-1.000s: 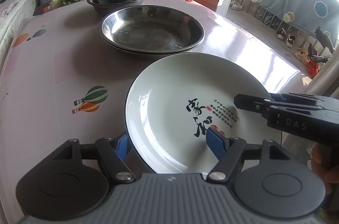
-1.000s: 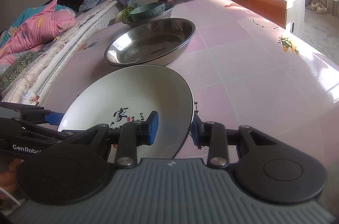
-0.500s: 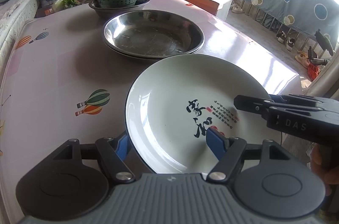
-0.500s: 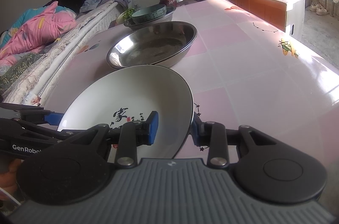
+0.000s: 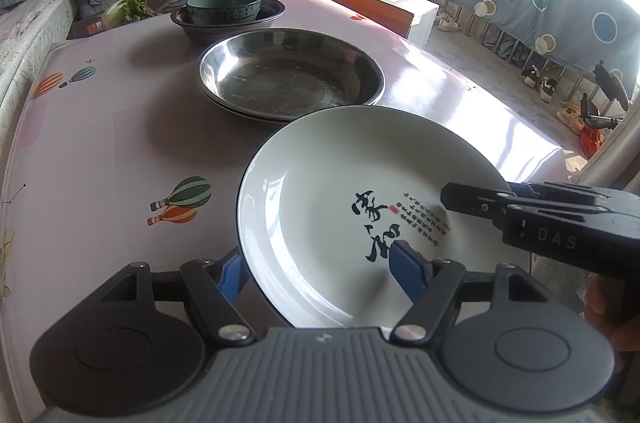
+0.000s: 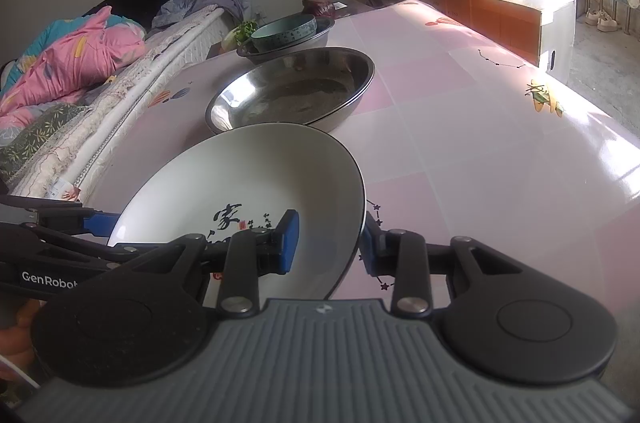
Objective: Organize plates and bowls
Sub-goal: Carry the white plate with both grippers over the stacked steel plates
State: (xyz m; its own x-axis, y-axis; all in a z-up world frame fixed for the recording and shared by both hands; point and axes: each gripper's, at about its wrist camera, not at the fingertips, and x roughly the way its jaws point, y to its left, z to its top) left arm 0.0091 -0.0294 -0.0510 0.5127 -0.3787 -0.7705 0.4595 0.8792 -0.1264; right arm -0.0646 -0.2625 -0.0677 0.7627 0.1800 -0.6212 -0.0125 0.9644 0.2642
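White plate held over table, near steel pans. Right gripper clamped on rim; left gripper straddling opposite rim, wider, grip uncertain. Mid-carry, probably. Next: lower squarely onto pans, then release.

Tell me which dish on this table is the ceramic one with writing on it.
The white plate nearest the cameras, with black calligraphy and held at its rim by both grippers. The steel basins and the green bowl beyond it carry no such calligraphy.
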